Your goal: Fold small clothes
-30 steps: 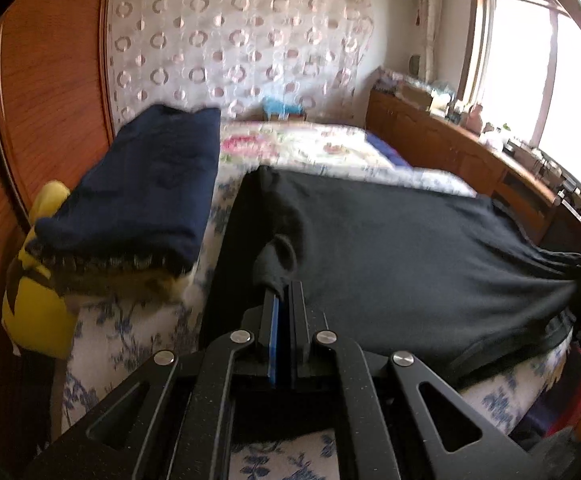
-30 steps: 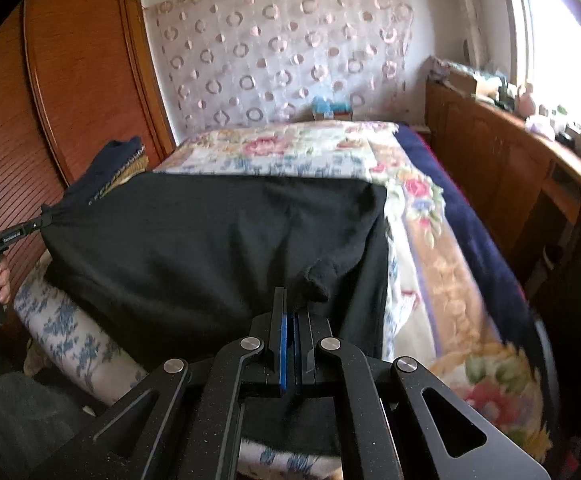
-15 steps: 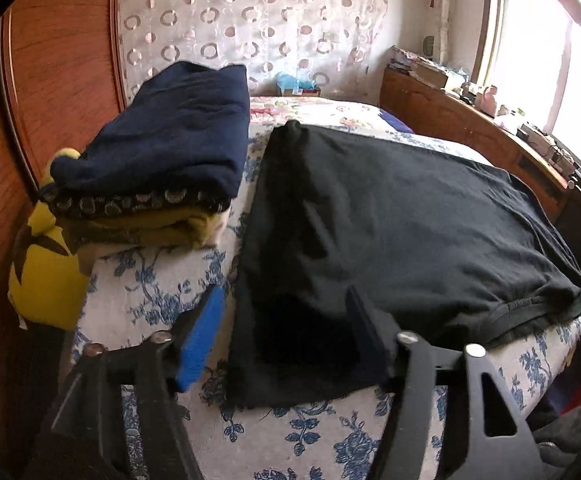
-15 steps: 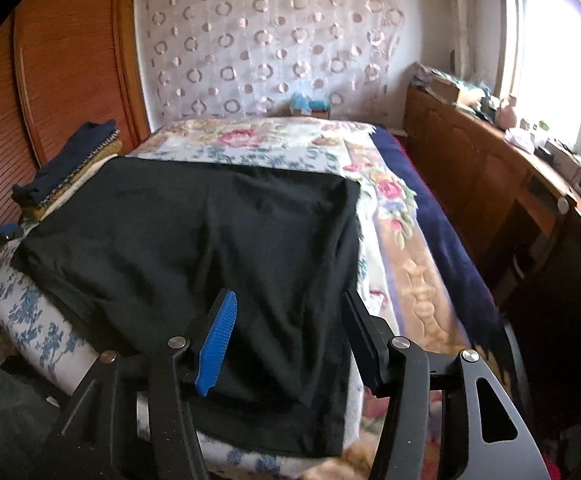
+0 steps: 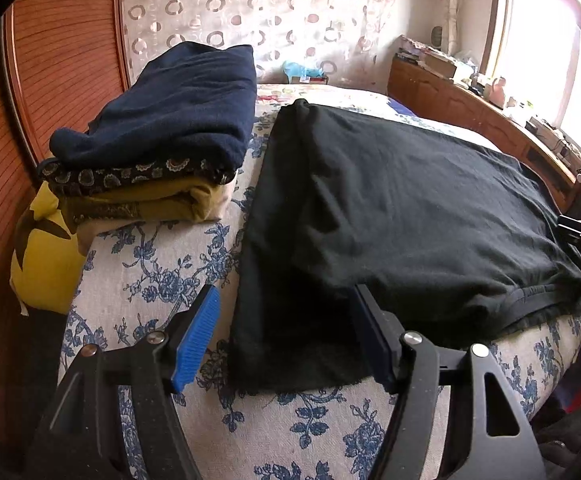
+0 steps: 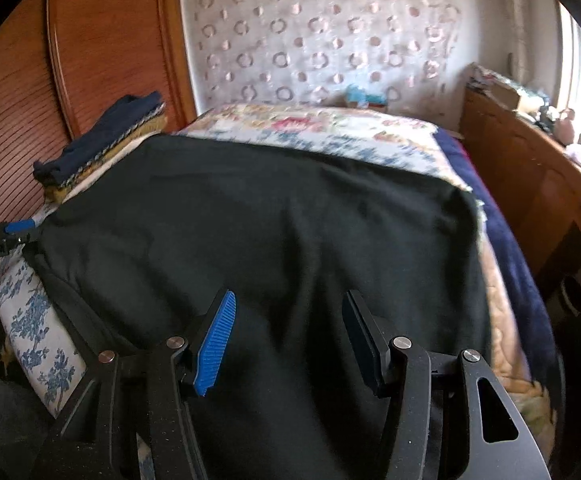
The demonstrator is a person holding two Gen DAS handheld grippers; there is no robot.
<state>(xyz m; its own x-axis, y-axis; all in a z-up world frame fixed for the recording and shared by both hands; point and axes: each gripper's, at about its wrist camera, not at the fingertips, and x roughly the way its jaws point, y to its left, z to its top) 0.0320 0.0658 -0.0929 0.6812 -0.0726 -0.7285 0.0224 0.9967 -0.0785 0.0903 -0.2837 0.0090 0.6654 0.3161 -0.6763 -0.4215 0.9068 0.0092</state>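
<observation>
Black shirt (image 5: 390,216) is lying flat on bed (image 5: 162,264) w/ folded clothes pile (image 5: 158,128) beside it. Left gripper (image 5: 286,336) & right gripper (image 6: 288,340) are both hovering released, jaws apart, holding nothing.

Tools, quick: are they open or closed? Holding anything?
Left tool: open, holding nothing, over the black cloth.
Right tool: open, holding nothing.

You had daylight pouring in from the window (image 5: 546,52) on the right, blown out to white glare. The fisheye bent every edge and left dark corners. Your right wrist view was softly blurred; the left stayed sharp.
</observation>
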